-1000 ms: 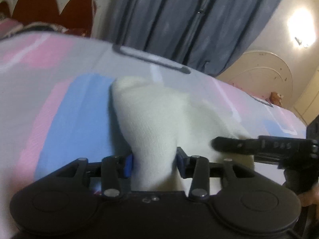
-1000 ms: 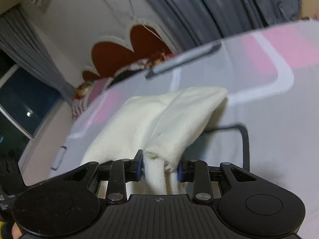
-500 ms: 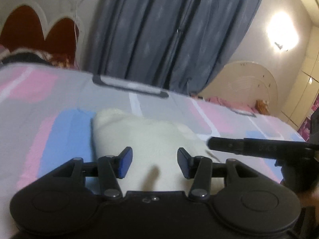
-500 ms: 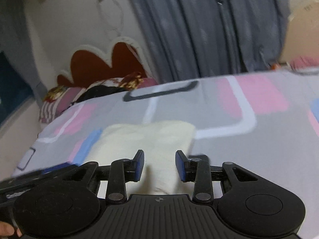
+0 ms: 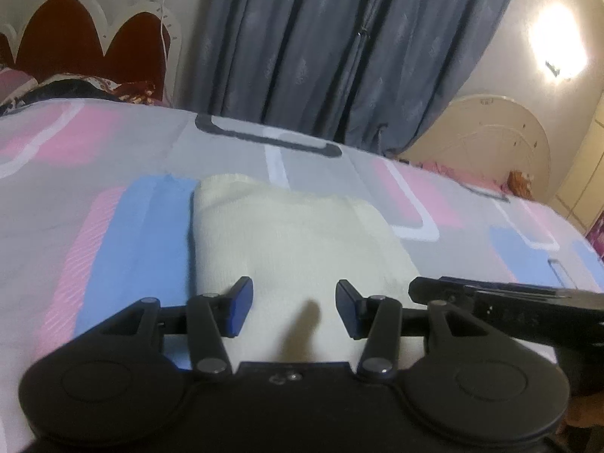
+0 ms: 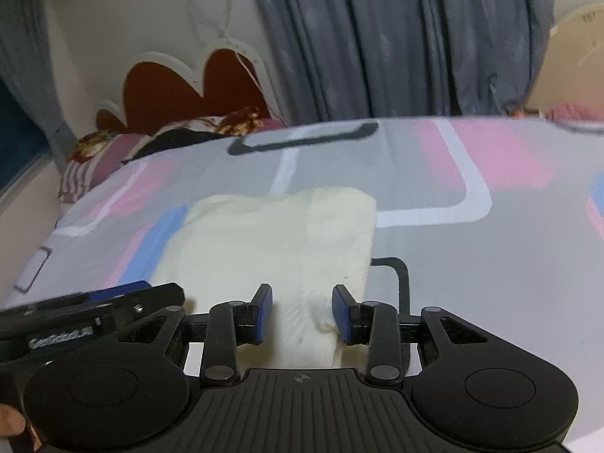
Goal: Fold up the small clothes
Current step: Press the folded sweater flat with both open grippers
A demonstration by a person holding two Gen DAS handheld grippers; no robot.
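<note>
A cream garment [image 5: 294, 241] lies folded into a flat rectangle on the patterned bedsheet [image 5: 113, 249]. My left gripper [image 5: 294, 307] hovers over its near edge, open, blue pads apart and touching no cloth. In the right wrist view the same garment [image 6: 271, 241] lies flat, its near edge running under my right gripper [image 6: 304, 313]. That gripper is open too, with a small ridge of cloth below the gap and not pinched. Each gripper's side shows in the other's view, right finger [image 5: 490, 298] and left finger [image 6: 94, 305].
The bed fills both views. A red scalloped headboard [image 5: 75, 45] and dark pillows [image 6: 181, 136] stand at the far left, with grey curtains [image 5: 339, 49] behind the bed. A second bed with a cream headboard [image 5: 494, 132] is at the right. A person's fingertip [image 6: 7, 421] shows at the left edge.
Both grippers held the cream garment raised a second ago. They have let go and pulled back and up; the garment now lies flat and folded on the sheet.
</note>
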